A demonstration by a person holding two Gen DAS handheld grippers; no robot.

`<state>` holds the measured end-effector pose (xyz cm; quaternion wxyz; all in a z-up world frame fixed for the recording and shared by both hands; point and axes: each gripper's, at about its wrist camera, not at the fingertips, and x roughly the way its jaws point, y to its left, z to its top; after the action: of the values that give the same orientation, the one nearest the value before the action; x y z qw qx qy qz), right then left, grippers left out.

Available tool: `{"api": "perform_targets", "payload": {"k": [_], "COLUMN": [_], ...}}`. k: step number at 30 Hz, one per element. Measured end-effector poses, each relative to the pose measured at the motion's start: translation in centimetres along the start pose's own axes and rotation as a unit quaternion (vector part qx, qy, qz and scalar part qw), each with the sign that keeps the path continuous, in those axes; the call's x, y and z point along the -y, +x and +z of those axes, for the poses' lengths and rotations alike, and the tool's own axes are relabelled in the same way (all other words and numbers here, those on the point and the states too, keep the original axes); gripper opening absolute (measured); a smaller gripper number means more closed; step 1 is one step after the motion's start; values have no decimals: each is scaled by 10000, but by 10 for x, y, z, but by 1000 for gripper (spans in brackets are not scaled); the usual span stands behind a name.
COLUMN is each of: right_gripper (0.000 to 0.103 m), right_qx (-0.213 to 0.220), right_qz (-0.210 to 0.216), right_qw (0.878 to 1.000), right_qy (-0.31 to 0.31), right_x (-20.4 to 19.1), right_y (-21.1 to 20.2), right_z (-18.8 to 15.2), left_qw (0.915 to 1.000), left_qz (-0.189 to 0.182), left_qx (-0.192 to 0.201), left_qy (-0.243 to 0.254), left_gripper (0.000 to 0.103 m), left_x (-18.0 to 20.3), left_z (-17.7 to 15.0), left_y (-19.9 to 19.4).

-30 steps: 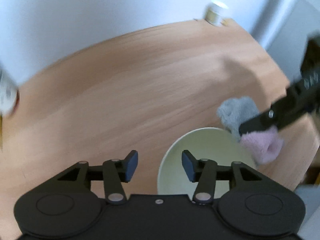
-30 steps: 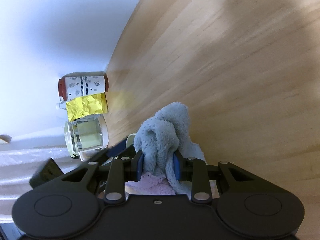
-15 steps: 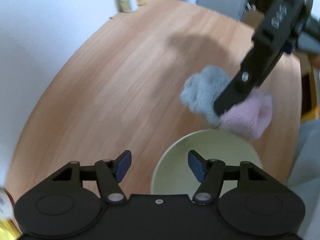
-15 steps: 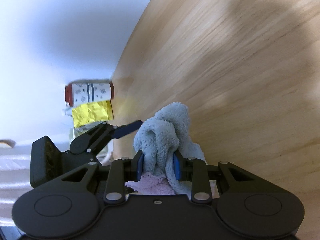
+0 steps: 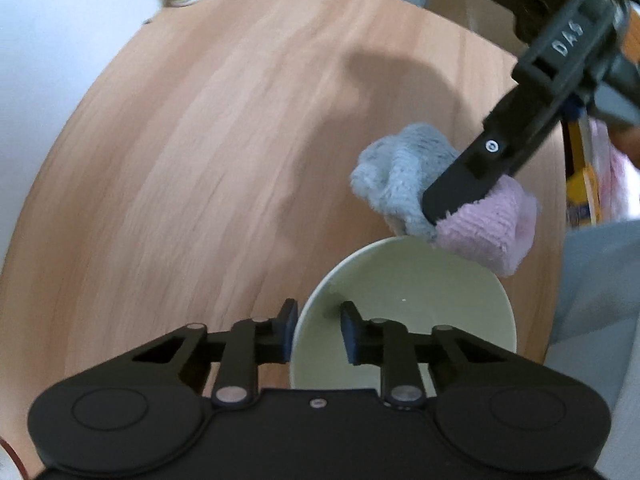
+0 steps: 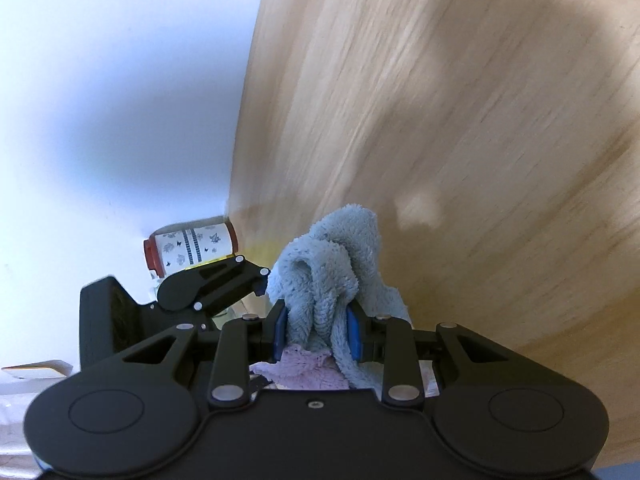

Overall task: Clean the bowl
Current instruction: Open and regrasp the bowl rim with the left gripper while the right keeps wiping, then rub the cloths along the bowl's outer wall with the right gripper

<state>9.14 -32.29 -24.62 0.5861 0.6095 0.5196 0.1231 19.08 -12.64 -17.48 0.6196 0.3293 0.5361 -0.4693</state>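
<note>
The pale green bowl [image 5: 404, 312] sits on the wooden desk [image 5: 224, 152], and the left claw [image 5: 318, 330] straddles its near rim, jaws closing, likely to steady it for wiping. The right claw [image 6: 318, 334] is clamped on a bunched blue-and-pink cloth [image 6: 332, 276], poised just beyond the bowl's far rim.

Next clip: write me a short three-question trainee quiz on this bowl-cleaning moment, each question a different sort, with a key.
1. True or false: the right gripper is clamped on the cloth.
2. Which part of the bowl sits between the left gripper's fingers? A) rim B) base C) nothing
3. Fill in: the cloth is blue-grey and ____.

Key: 1 true; 2 A, with the jaws closing on the rim; 3 pink.
</note>
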Motion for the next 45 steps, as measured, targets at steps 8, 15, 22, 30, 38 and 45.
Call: {"api": "perform_targets", "payload": {"k": [8, 15, 22, 30, 38, 45], "right_gripper": [34, 34, 34, 34, 35, 35], "right_qx": [53, -626, -1654, -2644, -2820, -2260], "right_qz": [262, -51, -987, -1686, -1770, -1476], "right_qw": [9990, 9980, 9773, 9332, 9191, 9491], "right_qy": [371, -54, -887, -1757, -2106, -1624], "right_x": [3, -25, -68, -104, -112, -95], "right_y": [8, 49, 98, 146, 154, 105], "right_z": [25, 49, 68, 64, 58, 62], "left_qw": [9863, 9603, 9371, 9199, 9044, 9012], "left_qz": [202, 372, 504, 660, 687, 777], "left_qx": [309, 674, 871, 895, 915, 868], "left_qy": [-1608, -2682, -3342, -3760, -4110, -4174], "left_gripper": [13, 12, 12, 13, 14, 15], "left_x": [-6, -4, -3, -1, -2, -3], "left_z": [-41, -66, -77, -78, -75, -67], "left_y": [-7, -15, -19, -17, -13, -11]}}
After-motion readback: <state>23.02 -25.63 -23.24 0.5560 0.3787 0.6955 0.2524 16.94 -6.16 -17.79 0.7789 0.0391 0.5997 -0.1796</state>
